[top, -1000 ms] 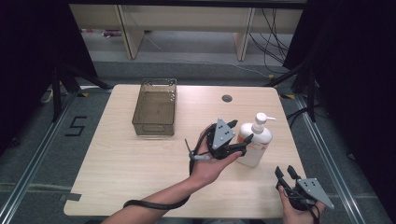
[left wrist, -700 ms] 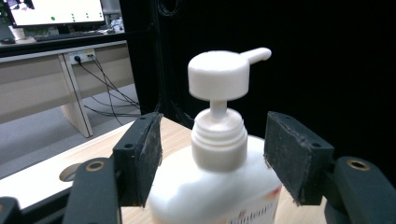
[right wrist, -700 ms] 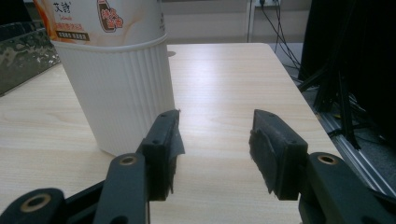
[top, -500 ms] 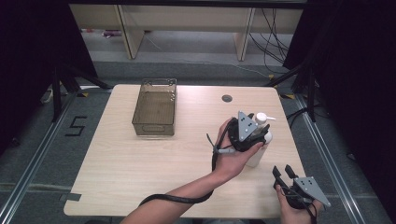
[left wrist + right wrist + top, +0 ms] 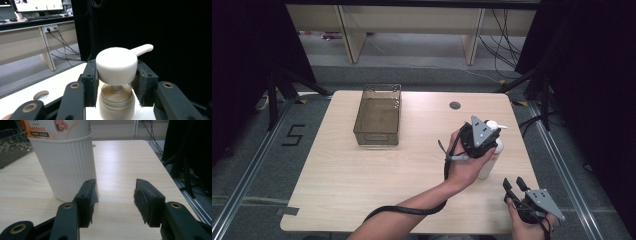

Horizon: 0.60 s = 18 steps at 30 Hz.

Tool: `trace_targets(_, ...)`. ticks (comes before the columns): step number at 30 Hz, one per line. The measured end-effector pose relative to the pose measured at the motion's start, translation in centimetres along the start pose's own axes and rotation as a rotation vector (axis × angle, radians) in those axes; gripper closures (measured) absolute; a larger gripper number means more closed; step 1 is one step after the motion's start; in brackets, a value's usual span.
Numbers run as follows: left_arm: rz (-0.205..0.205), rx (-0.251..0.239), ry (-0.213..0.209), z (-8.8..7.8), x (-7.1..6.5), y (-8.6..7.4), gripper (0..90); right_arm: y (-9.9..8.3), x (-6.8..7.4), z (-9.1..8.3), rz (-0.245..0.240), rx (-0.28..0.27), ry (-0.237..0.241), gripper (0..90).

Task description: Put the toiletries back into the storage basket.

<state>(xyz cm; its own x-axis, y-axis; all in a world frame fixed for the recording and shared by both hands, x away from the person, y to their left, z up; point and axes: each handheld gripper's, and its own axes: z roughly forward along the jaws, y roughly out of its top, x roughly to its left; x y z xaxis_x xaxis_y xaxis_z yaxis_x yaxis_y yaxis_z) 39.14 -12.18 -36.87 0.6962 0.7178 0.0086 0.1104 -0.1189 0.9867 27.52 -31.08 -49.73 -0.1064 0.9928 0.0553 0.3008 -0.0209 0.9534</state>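
White plastic is what the left gripper (image 5: 116, 82) has just closed its jaws on: the pump head (image 5: 117, 65) of the lotion bottle (image 5: 490, 159), standing right under that gripper near the table's (image 5: 362, 190) right edge. I'd judge this the grasping step; next comes a straight lift, or a press, kept upright so the bottle doesn't tip. The right gripper (image 5: 115, 197) waits with jaws apart, gripping nothing, the bottle's ribbed base just ahead and left of it. Well off to the left gripper's left, the clear bin (image 5: 378, 116) looks empty
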Motion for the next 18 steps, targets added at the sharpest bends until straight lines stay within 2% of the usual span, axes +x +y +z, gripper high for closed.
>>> trace_targets(1,-0.003,-0.001,-0.003,-0.1,0.1,0.0,59.0,0.0,0.1,0.0,0.015,0.005,0.011,51.9)
trace_targets(7,-0.019,-0.007,-0.016,-0.8,0.9,0.2,59.3,-0.1,0.1,0.1,0.017,0.014,0.011,51.9)
trace_targets(9,-0.015,-0.022,-0.018,-1.6,1.5,0.7,59.4,-0.1,0.1,0.2,0.014,0.002,0.016,51.9)
trace_targets(10,-0.015,-0.022,-0.018,-1.6,1.5,0.7,59.4,-0.1,0.0,0.1,-0.006,0.005,0.003,51.8)
trace_targets(11,-0.006,-0.027,-0.018,-2.2,2.1,1.1,59.4,-0.1,0.1,0.2,0.003,0.007,0.020,51.8)
trace_targets(12,-0.006,-0.027,-0.018,-2.2,2.1,1.1,59.4,0.0,0.1,0.1,0.003,0.017,0.016,51.8)
trace_targets(13,-0.001,-0.036,-0.008,-2.9,2.7,1.5,59.4,0.0,0.1,0.0,0.004,0.022,0.012,51.8)
trace_targets(14,-0.001,-0.036,-0.008,-2.9,2.7,1.5,59.4,0.0,0.1,0.0,0.004,0.022,0.012,51.8)
trace_targets(15,0.004,-0.042,0.007,-3.6,3.5,1.9,59.4,0.0,0.2,0.1,0.008,0.000,0.020,51.7)
trace_targets(16,0.004,-0.042,0.007,-3.6,3.5,1.9,59.4,0.0,0.2,0.1,0.006,-0.002,0.019,51.7)
trace_targets(17,0.011,-0.050,0.025,-4.3,4.3,2.3,59.5,0.0,0.3,0.0,0.014,0.022,0.013,51.7)
trace_targets(18,0.021,-0.058,0.036,-4.7,4.7,2.4,59.4,0.0,0.3,0.0,0.015,0.024,0.008,51.7)
